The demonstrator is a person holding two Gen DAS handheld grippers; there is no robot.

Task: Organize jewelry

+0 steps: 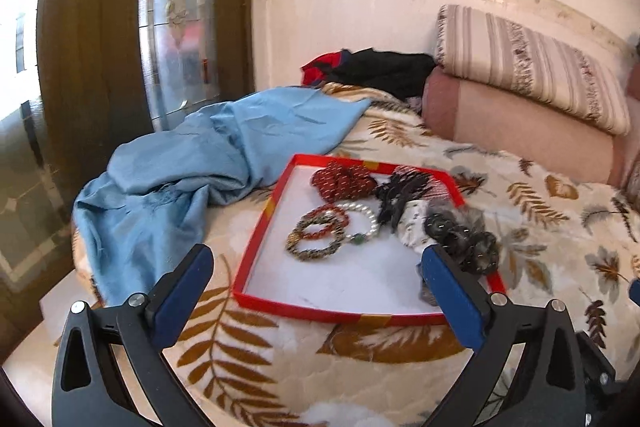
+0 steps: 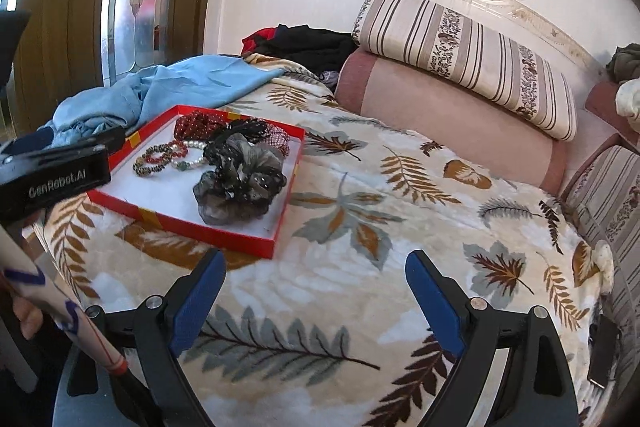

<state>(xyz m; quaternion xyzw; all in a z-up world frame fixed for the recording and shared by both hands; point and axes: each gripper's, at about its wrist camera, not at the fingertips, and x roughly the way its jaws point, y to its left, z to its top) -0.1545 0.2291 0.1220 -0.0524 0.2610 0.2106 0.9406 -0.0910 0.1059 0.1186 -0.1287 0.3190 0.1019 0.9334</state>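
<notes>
A shallow red tray [image 1: 256, 239] with a white floor lies on the leaf-patterned bedspread [image 1: 540, 227]. In it lie beaded bracelets [image 1: 316, 239], a pearl bracelet [image 1: 366, 223], a red scrunchie [image 1: 340, 179], a black hair piece [image 1: 396, 195] and a grey-black scrunchie [image 1: 464, 239]. My left gripper [image 1: 316, 269] is open and empty, just in front of the tray's near edge. My right gripper [image 2: 314, 273] is open and empty over the bedspread, right of the tray [image 2: 180, 223]. The grey scrunchie [image 2: 240, 183] and the bracelets [image 2: 160, 159] show there too.
A blue cloth [image 1: 192, 163] lies left of the tray. Pink and striped bolsters [image 2: 460, 95] line the wall behind. Dark clothes [image 1: 380, 67] lie in the far corner. A wooden door with glass [image 1: 120, 27] stands at the left. The left gripper's body [image 2: 52, 175] is beside the tray.
</notes>
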